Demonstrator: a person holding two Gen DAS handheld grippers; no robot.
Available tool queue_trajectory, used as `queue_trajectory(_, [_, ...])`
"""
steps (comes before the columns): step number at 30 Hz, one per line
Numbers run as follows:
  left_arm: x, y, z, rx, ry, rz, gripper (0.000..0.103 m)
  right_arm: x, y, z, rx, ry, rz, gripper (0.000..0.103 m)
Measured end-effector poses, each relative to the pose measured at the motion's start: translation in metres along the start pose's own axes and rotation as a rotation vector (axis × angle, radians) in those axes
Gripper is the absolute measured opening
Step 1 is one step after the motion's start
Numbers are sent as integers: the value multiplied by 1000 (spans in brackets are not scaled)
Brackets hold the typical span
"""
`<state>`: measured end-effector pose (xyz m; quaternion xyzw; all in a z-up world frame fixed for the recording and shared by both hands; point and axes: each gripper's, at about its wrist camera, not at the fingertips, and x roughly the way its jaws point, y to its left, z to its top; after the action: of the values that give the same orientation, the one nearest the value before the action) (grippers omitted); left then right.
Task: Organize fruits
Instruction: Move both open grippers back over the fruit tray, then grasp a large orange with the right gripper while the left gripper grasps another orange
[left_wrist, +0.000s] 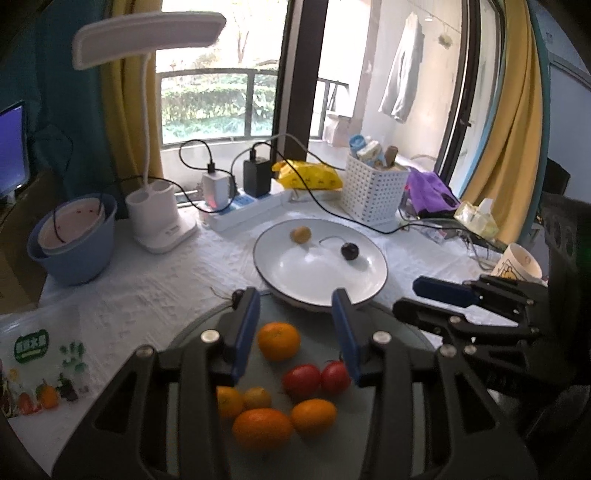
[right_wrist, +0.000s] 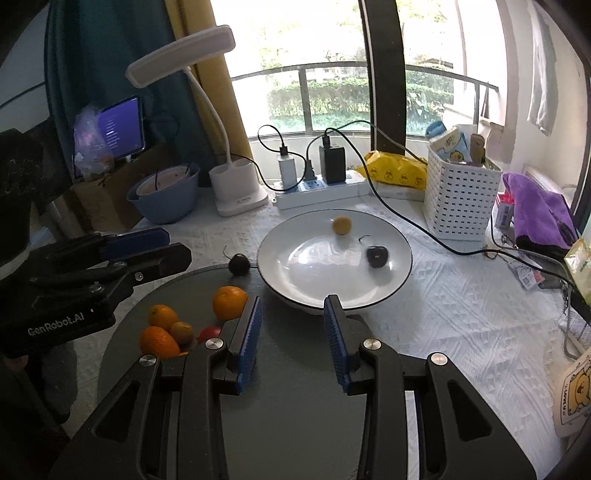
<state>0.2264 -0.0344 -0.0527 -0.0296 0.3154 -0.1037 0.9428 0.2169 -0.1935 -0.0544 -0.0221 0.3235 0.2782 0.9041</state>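
Oranges (left_wrist: 279, 340) and two red tomatoes (left_wrist: 301, 379) sit on the dark tray (right_wrist: 295, 424) beside the white plate (left_wrist: 288, 273), which holds a yellow fruit (left_wrist: 300, 235) and a dark one (left_wrist: 349, 251). Both the left gripper (left_wrist: 295, 332) and the right gripper (right_wrist: 293, 338) hover over the tray with fingers spread wide, holding nothing.

I noted a white plate (right_wrist: 388, 288) holding a small yellow fruit (right_wrist: 341, 225) and a dark plum (right_wrist: 376, 256), apart. On the grey tray (right_wrist: 295, 424) lay oranges (left_wrist: 278, 340), two tomatoes (left_wrist: 301, 380) touching. One dark fruit (right_wrist: 239, 264) sat beside the plate.
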Motion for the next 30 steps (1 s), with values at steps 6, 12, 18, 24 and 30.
queue_trajectory(6, [-17,15,-9,-29,-18,12,42,-4,18,-1,-29,1,7,37])
queue_trajectory(12, [-29,30,-23,-61,-21,23,42,-3,37,-4,-54,16,15,37])
queue_trajectory(18, [-34,43,-38,-87,-10,26,42,2,52,-12,-68,42,18,37])
queue_trajectory(24, [-35,51,-52,-94,7,28,42,11,63,-24,-67,75,22,37])
queue_trajectory(30, [-34,56,-66,-109,29,30,42,22,73,-36,-67,117,39,37])
